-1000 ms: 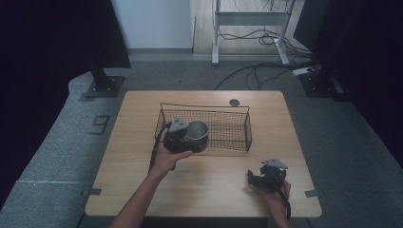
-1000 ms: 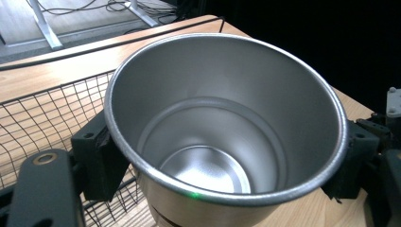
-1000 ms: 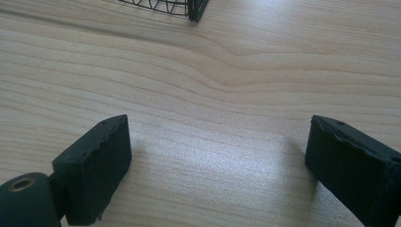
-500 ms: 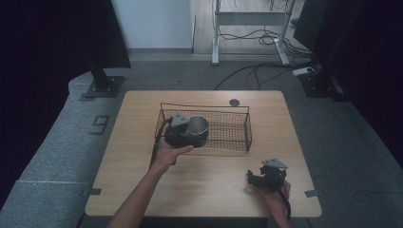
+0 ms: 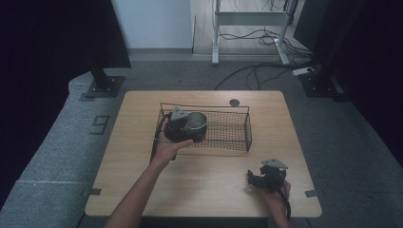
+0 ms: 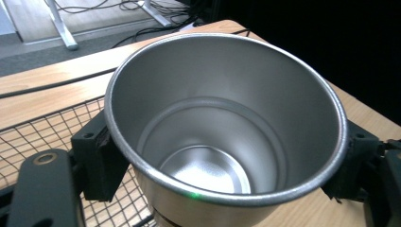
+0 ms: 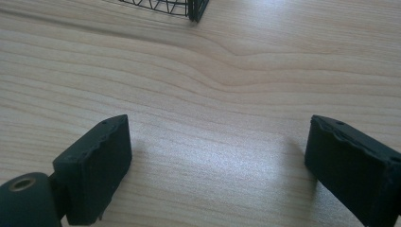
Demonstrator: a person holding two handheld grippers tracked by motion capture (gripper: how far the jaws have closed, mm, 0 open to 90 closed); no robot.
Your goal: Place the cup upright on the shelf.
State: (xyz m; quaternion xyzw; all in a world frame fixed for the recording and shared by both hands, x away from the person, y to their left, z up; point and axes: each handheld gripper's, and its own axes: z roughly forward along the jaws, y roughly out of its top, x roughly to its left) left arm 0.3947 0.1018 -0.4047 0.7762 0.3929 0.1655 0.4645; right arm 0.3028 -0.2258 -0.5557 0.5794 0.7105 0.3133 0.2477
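A shiny steel cup (image 5: 196,122) sits upright between the jaws of my left gripper (image 5: 190,127), over the left end of a black wire basket (image 5: 237,127). In the left gripper view the cup (image 6: 222,123) is empty, open side up, and both black pads (image 6: 101,161) press its wall. Whether its base touches the basket mesh cannot be told. My right gripper (image 5: 256,178) rests low over the wooden table (image 5: 209,180) near the front right, jaws wide apart. Bare wood shows between its pads (image 7: 97,163).
The basket stands in the middle of the table with its right part holding nothing; its corner (image 7: 196,9) shows at the top of the right gripper view. A small dark disc (image 5: 234,102) lies behind the basket. Grey floor surrounds the table.
The left gripper with the cup has shifted slightly farther over the basket's left end. The right gripper has stayed where it was.
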